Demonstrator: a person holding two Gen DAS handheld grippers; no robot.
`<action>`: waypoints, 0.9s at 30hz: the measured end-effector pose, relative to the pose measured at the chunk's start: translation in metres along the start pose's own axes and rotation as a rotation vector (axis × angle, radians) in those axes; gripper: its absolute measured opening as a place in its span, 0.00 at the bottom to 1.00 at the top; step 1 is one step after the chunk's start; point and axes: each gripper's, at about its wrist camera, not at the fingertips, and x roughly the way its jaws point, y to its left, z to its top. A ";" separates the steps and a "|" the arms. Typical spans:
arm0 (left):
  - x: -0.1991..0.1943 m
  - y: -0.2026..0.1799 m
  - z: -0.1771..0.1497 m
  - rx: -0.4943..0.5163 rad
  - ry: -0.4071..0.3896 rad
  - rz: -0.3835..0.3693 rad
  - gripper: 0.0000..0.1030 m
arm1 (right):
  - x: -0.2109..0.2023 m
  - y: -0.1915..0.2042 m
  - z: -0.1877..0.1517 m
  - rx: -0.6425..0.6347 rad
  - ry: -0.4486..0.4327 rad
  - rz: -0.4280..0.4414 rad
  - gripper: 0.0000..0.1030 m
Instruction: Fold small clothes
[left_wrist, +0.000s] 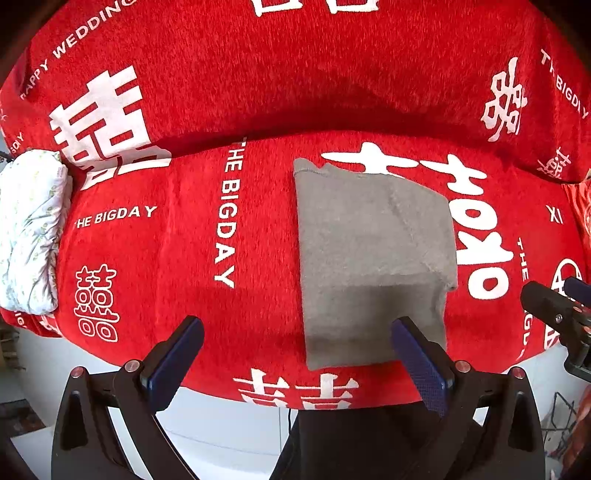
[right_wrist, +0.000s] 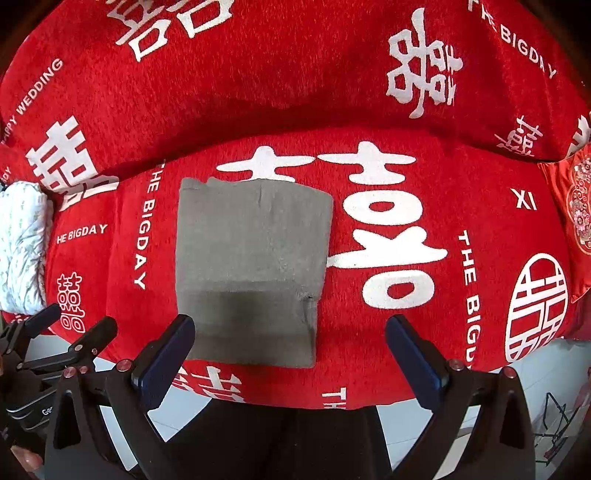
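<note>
Nearest, the left gripper (left_wrist: 297, 363) and the right gripper (right_wrist: 290, 360) are both seen released, jaws spread wide and holding nothing, poised above the near edge of the red wedding-print blanket (left_wrist: 155, 243). Just beyond, the grey garment (right_wrist: 251, 269) is laid flat on the blanket, already folded into a rough rectangle (one flap overlapping). Another fold seems pending; an edge must be pinched next. Farther left, a white patterned bundle (left_wrist: 31, 229) is seen.

- The grey garment (right_wrist: 251, 258) is matt, fleecy cloth with stitched seams.
- The red cover (right_wrist: 424, 332) looks like fuzzy, napped fabric printed white.
- The left gripper (left_wrist: 295, 363) has matt black plastic arms, textured blue pads and shiny metal screws.
</note>
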 end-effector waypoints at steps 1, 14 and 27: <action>0.000 0.000 0.000 0.000 -0.001 0.001 0.99 | 0.000 0.000 0.000 0.000 -0.001 0.000 1.00; -0.004 0.001 -0.001 -0.018 -0.001 0.004 0.99 | -0.002 0.001 -0.001 0.000 -0.002 -0.005 1.00; -0.004 -0.001 -0.003 -0.015 -0.005 0.002 0.99 | -0.002 0.001 -0.002 0.000 0.003 -0.004 1.00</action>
